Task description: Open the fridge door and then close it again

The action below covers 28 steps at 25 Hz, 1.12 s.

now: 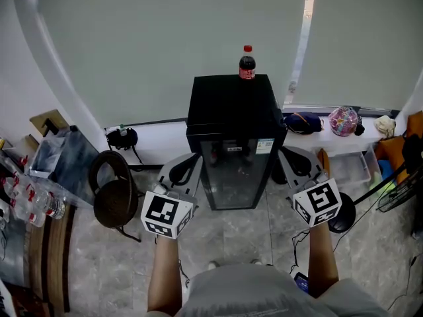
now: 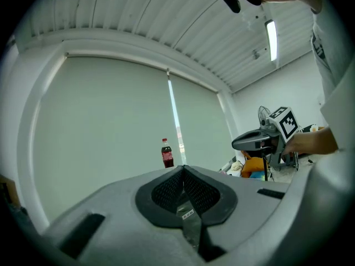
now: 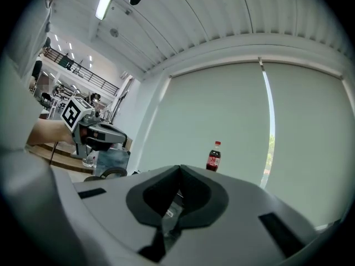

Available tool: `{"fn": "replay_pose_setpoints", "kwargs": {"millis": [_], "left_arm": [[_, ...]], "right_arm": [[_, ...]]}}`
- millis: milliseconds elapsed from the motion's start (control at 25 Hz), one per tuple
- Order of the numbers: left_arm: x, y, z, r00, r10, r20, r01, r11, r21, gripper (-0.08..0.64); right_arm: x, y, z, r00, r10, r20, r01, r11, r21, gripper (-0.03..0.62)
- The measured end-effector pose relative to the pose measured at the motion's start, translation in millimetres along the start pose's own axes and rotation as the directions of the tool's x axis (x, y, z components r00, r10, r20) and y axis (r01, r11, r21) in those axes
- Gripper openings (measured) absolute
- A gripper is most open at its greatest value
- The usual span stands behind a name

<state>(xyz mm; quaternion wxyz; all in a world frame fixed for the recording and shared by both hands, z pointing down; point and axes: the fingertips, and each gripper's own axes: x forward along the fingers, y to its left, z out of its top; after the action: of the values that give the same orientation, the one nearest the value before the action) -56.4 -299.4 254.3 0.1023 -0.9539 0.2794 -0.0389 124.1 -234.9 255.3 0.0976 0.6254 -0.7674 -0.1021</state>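
Note:
A black mini fridge (image 1: pixel 231 137) with a glass door stands against the blind-covered window, and the door looks closed. A cola bottle (image 1: pixel 247 63) stands upright on its top. My left gripper (image 1: pixel 193 158) hovers just left of the door, shut and empty. On the other side my right gripper (image 1: pixel 284 152) is also shut with nothing in it. In the left gripper view the jaws (image 2: pixel 183 168) meet below the bottle (image 2: pixel 167 154), and the right gripper (image 2: pixel 244 143) shows off to the side. The right gripper view shows its closed jaws (image 3: pixel 180 168) and the bottle (image 3: pixel 213 157). In both gripper views the fridge is hidden.
A black round chair (image 1: pixel 115 200) sits on the floor to the left, beside a shelf of water bottles (image 1: pixel 30 203). A windowsill (image 1: pixel 330 140) at the right carries bags and a patterned ball. A black stand base (image 1: pixel 344 220) rests by my right arm.

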Motion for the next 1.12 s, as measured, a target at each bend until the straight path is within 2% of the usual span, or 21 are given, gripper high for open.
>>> {"fn": "replay_pose_setpoints", "kwargs": {"millis": [360, 680, 1120], "left_arm": [[-3, -2, 4, 1.000, 0.007, -0.008, -0.006, 0.998, 0.058, 0.011], [-8, 4, -1, 1.000, 0.017, -0.019, -0.016, 0.999, 0.047, 0.011], [-5, 1, -15, 0.999, -0.023, -0.045, 0.025, 0.999, 0.042, 0.011]], "right_arm": [[-1, 0, -2, 1.000, -0.009, -0.015, 0.009, 1.000, -0.019, -0.003], [2, 5, -7, 1.000, -0.008, -0.026, 0.007, 1.000, -0.018, -0.003], [8, 12, -17, 0.999, -0.009, -0.048, 0.008, 1.000, -0.020, -0.003]]}}
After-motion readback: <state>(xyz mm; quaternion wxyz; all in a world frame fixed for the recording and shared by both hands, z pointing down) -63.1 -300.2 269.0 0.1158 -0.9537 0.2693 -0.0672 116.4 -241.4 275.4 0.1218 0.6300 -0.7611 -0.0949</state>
